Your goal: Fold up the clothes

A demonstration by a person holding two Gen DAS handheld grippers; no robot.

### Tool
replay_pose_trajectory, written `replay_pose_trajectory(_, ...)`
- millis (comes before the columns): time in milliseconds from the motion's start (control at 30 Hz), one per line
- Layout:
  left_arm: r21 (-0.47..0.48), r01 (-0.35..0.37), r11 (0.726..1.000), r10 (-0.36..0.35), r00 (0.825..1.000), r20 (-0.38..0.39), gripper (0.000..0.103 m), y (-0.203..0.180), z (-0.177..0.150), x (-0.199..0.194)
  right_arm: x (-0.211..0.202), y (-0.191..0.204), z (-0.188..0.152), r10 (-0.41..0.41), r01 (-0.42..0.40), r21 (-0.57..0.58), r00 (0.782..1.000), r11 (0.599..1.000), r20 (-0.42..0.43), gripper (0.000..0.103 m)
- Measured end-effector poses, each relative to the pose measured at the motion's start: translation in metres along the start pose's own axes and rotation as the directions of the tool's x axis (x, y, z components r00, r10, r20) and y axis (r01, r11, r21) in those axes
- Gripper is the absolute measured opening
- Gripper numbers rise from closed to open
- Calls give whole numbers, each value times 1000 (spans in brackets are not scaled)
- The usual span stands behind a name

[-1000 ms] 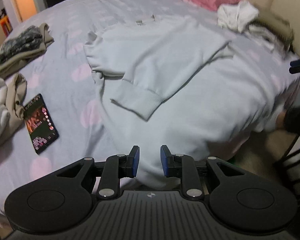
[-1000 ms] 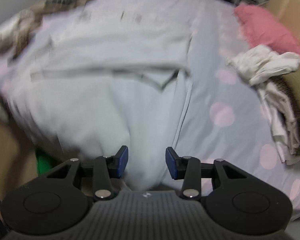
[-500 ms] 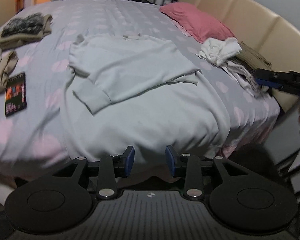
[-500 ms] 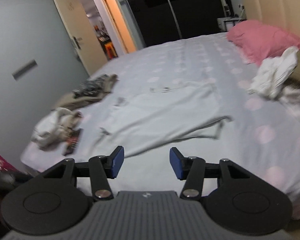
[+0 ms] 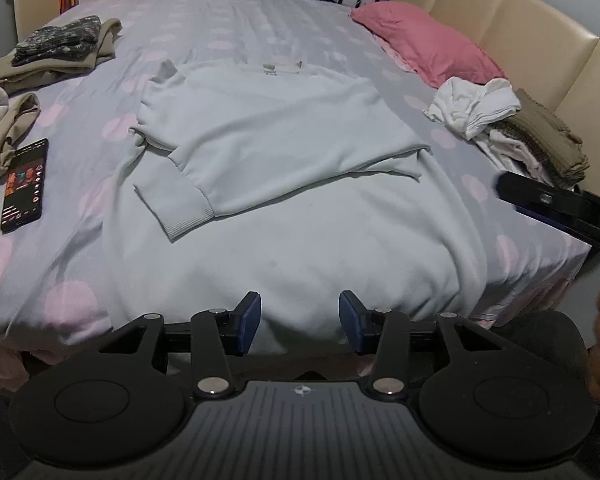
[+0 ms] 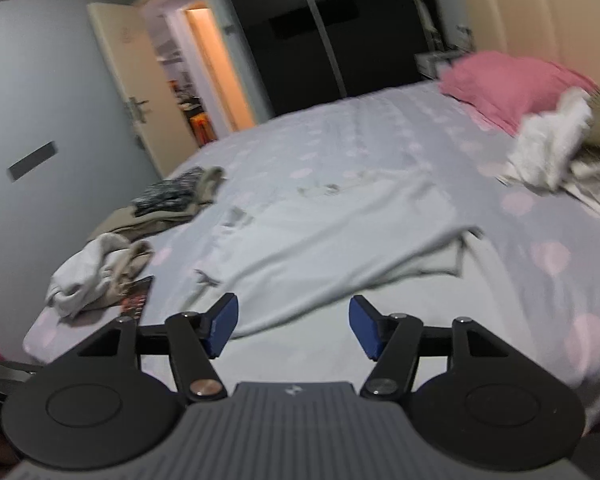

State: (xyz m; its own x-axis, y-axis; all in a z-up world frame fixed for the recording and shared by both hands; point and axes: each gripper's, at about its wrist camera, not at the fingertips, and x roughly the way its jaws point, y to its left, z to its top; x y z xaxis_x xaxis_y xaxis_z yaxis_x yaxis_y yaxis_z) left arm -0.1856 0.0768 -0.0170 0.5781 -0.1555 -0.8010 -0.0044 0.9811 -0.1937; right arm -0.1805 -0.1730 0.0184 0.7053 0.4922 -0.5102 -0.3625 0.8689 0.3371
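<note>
A pale grey-blue sweatshirt [image 5: 284, 160] lies spread on the bed, one sleeve with its ribbed cuff [image 5: 184, 212] folded across the body and its lower part draped over the bed's near edge. My left gripper [image 5: 299, 320] hovers open just in front of that hanging hem, nothing between its blue pads. In the right wrist view the same sweatshirt [image 6: 340, 232] stretches ahead, and my right gripper [image 6: 293, 328] stands open above its near part, holding nothing. The right gripper's black finger [image 5: 556, 204] pokes in at the right of the left wrist view.
On the dotted lilac bed [image 5: 236, 20] lie a pink pillow [image 5: 424, 44], a heap of white and olive clothes [image 5: 500, 120], folded dark and beige clothes [image 5: 60, 48], crumpled beige garments [image 5: 0, 120] and a phone [image 5: 24, 184]. A padded headboard [image 5: 512, 28] is at right; an open door [image 6: 172, 92] is far left.
Both grippers have pulled back and up from the sweatshirt's hem toward the bed's foot and opened wider. The sweatshirt lies as it did.
</note>
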Motion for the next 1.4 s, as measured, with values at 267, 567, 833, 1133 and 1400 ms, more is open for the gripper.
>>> replay_pose_trajectory(267,-33,-61,998,62,998,22,48,14,40,41,12,-47,-2,-109,111,45,994,993,-30,67)
replay_pose_trajectory(567,-71,-167,983,171,984,45,59,58,143,165,153,-71,38,-186,182,-70,982,981,-43,74)
replay_pose_trajectory(833,44,-231,972,214,946,243,95,88,189,288,311,-104,54,-220,219,-76,976,973,-3,74)
replay_pose_trajectory(1133,45,-298,953,273,917,289,103,77,174,292,350,-107,41,-211,210,-172,977,962,15,87)
replay_pose_trajectory(1400,43,-298,954,274,919,284,103,79,186,298,351,-111,34,-161,166,-164,986,972,42,94)
